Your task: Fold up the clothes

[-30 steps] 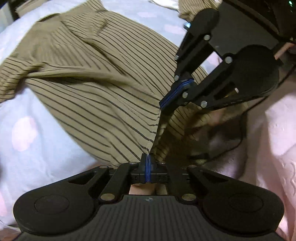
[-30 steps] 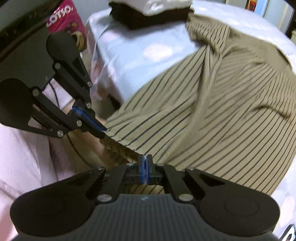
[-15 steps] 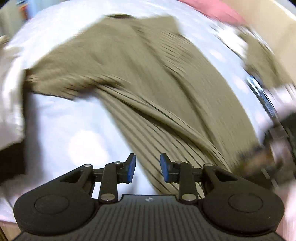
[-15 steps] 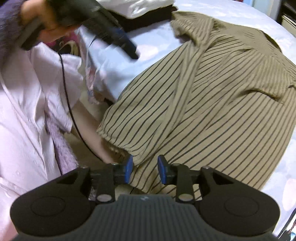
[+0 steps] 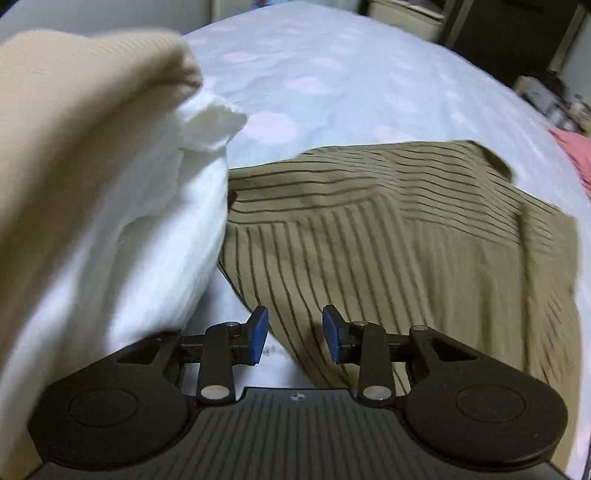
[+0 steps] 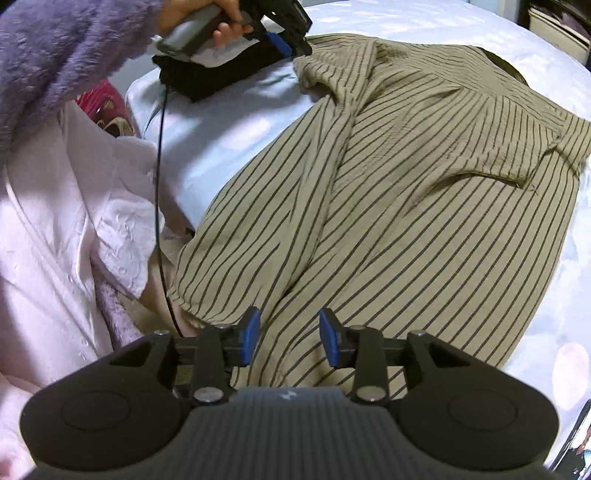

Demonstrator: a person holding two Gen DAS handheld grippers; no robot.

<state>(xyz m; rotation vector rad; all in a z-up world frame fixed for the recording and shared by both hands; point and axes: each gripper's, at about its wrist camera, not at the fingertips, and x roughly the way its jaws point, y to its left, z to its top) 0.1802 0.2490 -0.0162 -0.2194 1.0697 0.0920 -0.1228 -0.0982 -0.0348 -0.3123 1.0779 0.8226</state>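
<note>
An olive shirt with dark stripes (image 6: 424,192) lies spread flat on the pale bed sheet (image 6: 229,147), its hem hanging over the near edge. My right gripper (image 6: 289,341) is open just above that hem, with nothing between its blue pads. In the left wrist view the same striped shirt (image 5: 388,251) shows its sleeve end, and my left gripper (image 5: 295,334) is open over the sleeve edge, empty. From the right wrist view the left gripper (image 6: 288,35) is held by a hand at the far left corner, near the sleeve.
A stack of folded clothes, beige (image 5: 74,110) over white (image 5: 155,236), stands close on the left; it appears as a dark and white pile (image 6: 218,70) in the other view. A purple fuzzy sleeve (image 6: 62,55), a pink garment (image 6: 55,229) and a black cable (image 6: 159,184) hang off the bed's near side.
Both grippers were shut on the shirt hem a second ago and have let go. The left one swung away to the far sleeve by the folded stack. The shirt now lies flat.
</note>
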